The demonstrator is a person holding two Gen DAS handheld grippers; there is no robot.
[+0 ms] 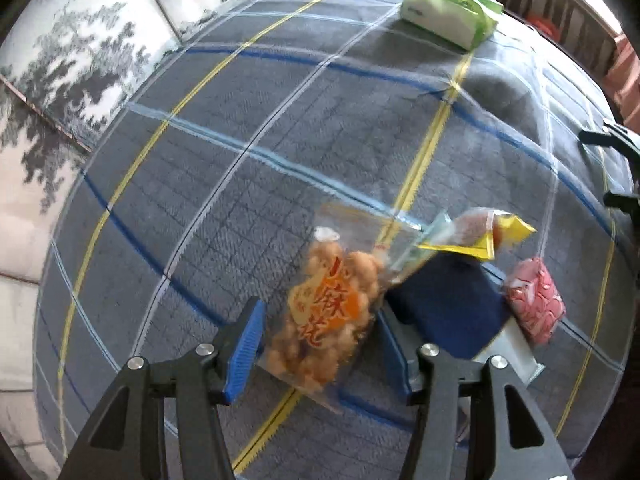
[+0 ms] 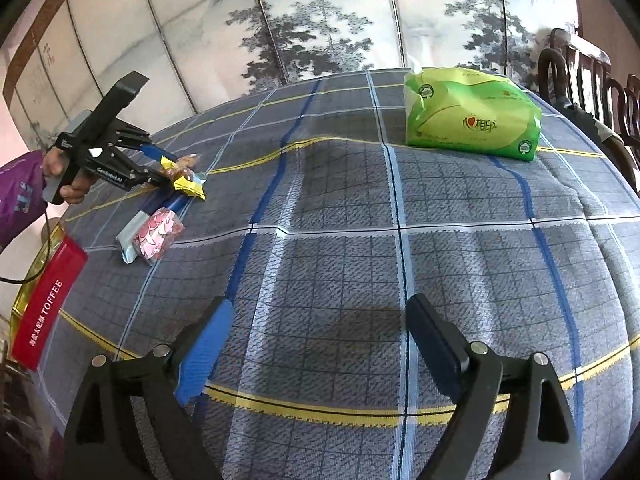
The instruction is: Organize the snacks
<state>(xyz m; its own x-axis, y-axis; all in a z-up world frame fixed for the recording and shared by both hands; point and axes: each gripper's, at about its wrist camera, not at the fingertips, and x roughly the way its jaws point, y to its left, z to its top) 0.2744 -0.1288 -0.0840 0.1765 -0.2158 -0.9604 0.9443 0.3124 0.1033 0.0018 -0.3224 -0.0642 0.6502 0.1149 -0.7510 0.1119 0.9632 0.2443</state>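
Left gripper [image 1: 320, 344] straddling a clear bag of fried snacks [image 1: 326, 318], jaws apart at either side; pads pressing or not, cannot tell. Bag down on the checked tablecloth [image 1: 280, 128], its top overlapping a dark blue packet [image 1: 444, 308]. Yellow packet [image 1: 480, 236] and pink packet [image 1: 534, 300] just beside. Right gripper [image 2: 320, 344] released, jaws wide over bare cloth. Green tissue pack [image 2: 472, 114] near the far edge. Red toffee box [image 2: 46, 304] at the left edge.

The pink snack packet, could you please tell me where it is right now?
In the right wrist view the pink snack packet lies at far left on the checked tablecloth, leaning on a pale blue packet, just nearer than the yellow packet.
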